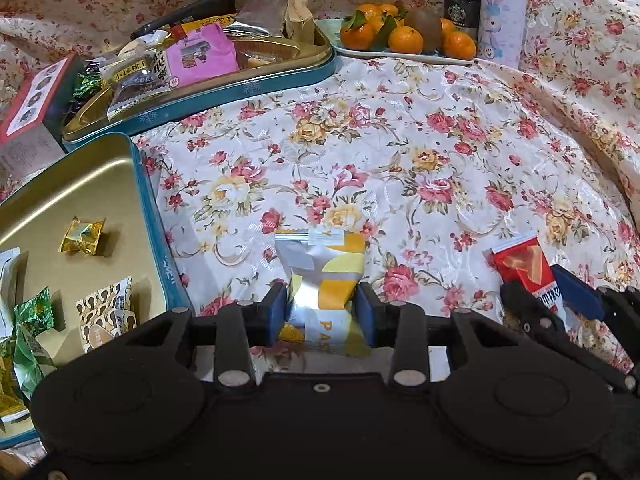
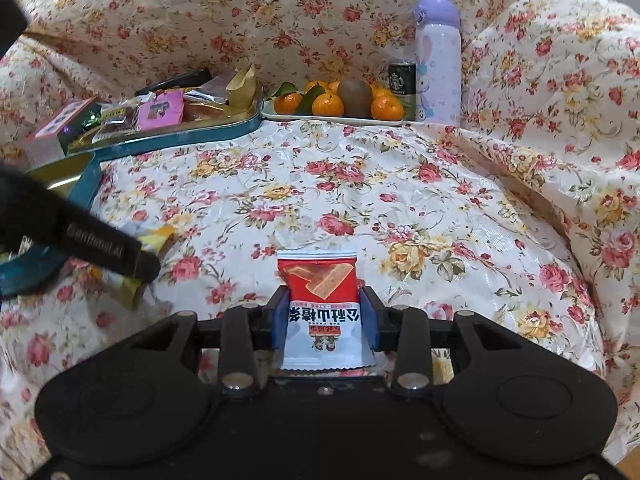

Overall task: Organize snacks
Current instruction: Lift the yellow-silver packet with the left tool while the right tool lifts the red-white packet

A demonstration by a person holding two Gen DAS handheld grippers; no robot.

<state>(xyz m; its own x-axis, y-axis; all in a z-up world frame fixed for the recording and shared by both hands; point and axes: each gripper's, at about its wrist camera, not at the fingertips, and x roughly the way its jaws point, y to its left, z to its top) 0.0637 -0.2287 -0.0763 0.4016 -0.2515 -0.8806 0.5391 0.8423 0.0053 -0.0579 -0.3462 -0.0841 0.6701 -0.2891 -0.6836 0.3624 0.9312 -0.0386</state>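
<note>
Left gripper point(image 1: 322, 312): pinches the yellow-and-silver snack packet point(image 1: 322, 276) between its blue pads, just above the floral cloth point(image 1: 400, 152).
Right gripper point(image 2: 325, 316): clamped on the red-and-white snack packet point(image 2: 322, 304), which sticks out past the fingertips.
Gold tray point(image 1: 80, 184): left of the left gripper, holding a few wrapped sweets.

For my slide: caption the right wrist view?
Right gripper clamps a red-and-white snack packet above the floral cloth.

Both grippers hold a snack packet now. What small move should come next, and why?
Probably carry the left gripper, shut on the yellow-and-silver packet, over the near gold tray just to its left; bare floor shows there beside the gold candy.
</note>
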